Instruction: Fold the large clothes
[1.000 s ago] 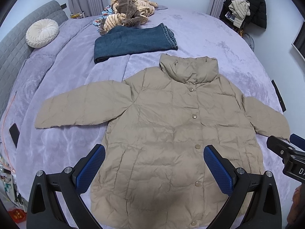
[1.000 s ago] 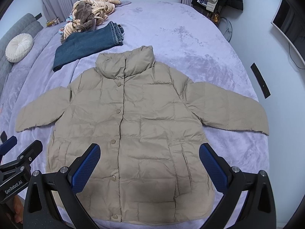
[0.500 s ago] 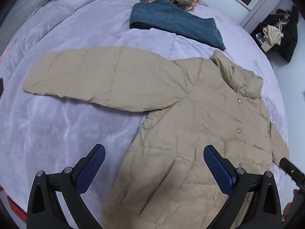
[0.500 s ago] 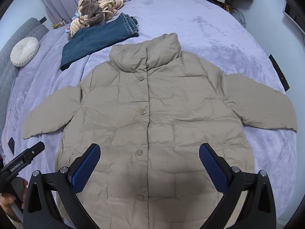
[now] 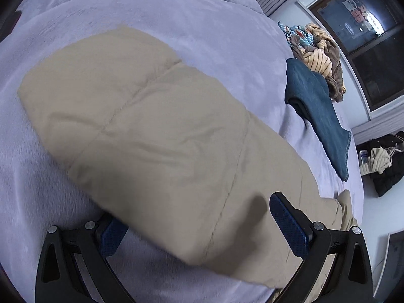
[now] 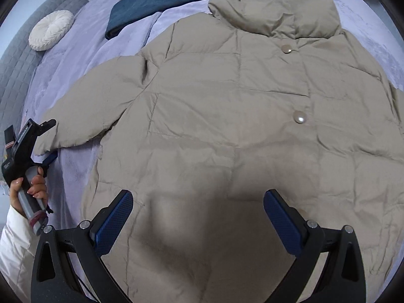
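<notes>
- Right gripper [image 6: 198, 223] was spread wide, blue pads hovering over the lower front of the beige quilted puffer jacket [image 6: 240, 126], gripping nothing.
- Left gripper [image 5: 199, 229] was wide too, its jaws either side of the jacket's sleeve [image 5: 141, 131] near the cuff; couldn't tell if they touched it.
- Jacket lay flat, buttoned, front up on the lavender plush bedspread [image 6: 83, 50].
- Further back: folded dark blue jeans [image 6: 171, 0], then a round white pleated cushion [image 6: 50, 32].
</notes>
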A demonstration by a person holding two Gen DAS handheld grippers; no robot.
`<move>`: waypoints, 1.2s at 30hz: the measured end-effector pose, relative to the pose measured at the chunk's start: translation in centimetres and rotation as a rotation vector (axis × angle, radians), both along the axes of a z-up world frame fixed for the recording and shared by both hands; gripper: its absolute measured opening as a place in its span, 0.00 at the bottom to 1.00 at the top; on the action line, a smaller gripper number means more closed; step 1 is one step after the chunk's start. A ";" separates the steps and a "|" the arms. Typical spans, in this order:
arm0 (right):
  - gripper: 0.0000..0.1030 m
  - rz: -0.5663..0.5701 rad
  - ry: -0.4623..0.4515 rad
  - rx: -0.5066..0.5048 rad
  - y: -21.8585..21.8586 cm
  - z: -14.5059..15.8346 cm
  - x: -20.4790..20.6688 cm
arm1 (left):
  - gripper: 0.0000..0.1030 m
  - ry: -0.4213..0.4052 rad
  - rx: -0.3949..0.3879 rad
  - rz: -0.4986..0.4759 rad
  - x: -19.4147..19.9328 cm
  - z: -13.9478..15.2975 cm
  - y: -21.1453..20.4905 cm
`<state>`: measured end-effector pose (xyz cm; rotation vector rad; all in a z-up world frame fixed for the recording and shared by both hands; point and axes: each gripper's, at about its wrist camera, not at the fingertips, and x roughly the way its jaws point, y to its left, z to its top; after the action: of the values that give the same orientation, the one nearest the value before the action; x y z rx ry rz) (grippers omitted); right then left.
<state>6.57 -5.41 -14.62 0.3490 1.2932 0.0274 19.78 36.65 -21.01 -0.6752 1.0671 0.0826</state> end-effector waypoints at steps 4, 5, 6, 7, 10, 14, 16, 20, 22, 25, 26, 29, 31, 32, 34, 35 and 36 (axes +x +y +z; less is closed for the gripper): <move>1.00 0.002 -0.036 0.037 1.0 -0.2 2.4 | 0.91 -0.019 0.119 -0.005 2.6 0.0 -0.8; 1.00 0.005 -0.049 0.045 1.3 -0.1 3.1 | 0.66 -0.023 0.157 -0.004 3.1 0.0 -1.0; 1.00 0.009 -0.063 0.052 1.5 0.0 3.7 | 0.49 -0.027 0.171 -0.015 3.6 -0.1 -1.1; 1.00 0.013 -0.075 0.058 2.0 0.1 4.3 | 0.18 -0.037 0.153 -0.039 3.8 -0.1 -0.9; 1.00 0.013 -0.106 0.107 3.0 0.4 6.1 | 0.10 -0.077 0.146 -0.061 4.0 1.4 -0.6; 0.76 0.000 -0.159 0.242 4.1 0.1 8.0 | 0.10 -0.170 0.270 -0.110 2.5 5.8 -1.2; 0.11 0.007 -0.133 0.323 5.0 -1.2 9.1 | 0.10 -0.220 0.314 -0.146 1.5 8.1 -1.8; 0.08 -0.027 -0.111 0.468 6.6 -4.0 10.6 | 0.10 -0.325 0.374 -0.225 -0.1 12.3 -4.4; 0.07 -0.034 -0.089 0.507 7.4 -5.6 10.7 | 0.10 -0.371 0.376 -0.274 -0.7 14.0 -6.0; 0.05 -0.029 -0.047 0.499 8.6 -7.5 10.9 | 0.10 -0.435 0.371 -0.381 -1.3 16.1 -9.9; 0.05 -0.020 -0.043 0.490 8.9 -7.6 10.9 | 0.10 -0.455 0.369 -0.419 -1.5 16.6 -11.5; 0.04 0.017 -0.028 0.498 8.9 -7.0 11.0 | 0.10 -0.510 0.325 -0.540 -1.9 18.0 -16.9; 0.04 0.022 -0.028 0.523 7.7 -6.1 10.4 | 0.10 -0.540 0.293 -0.611 -2.0 18.6 -20.6; 0.04 0.016 -0.037 0.516 6.8 -5.4 9.8 | 0.10 -0.547 0.285 -0.637 -2.2 18.7 -22.4; 0.04 -0.012 -0.063 0.484 4.5 -4.1 8.3 | 0.10 -0.557 0.269 -0.707 -2.6 18.5 -26.6; 0.04 -0.040 -0.078 0.434 2.7 -3.3 7.2 | 0.10 -0.564 0.265 -0.753 -3.1 18.2 -29.1; 0.04 -0.075 -0.095 0.371 0.8 -2.5 6.0 | 0.10 -0.567 0.269 -0.785 -3.5 17.9 -31.1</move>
<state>12.60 -4.60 -17.10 0.7048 1.1774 0.2200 16.32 5.59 -3.13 0.0097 0.6874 -0.6029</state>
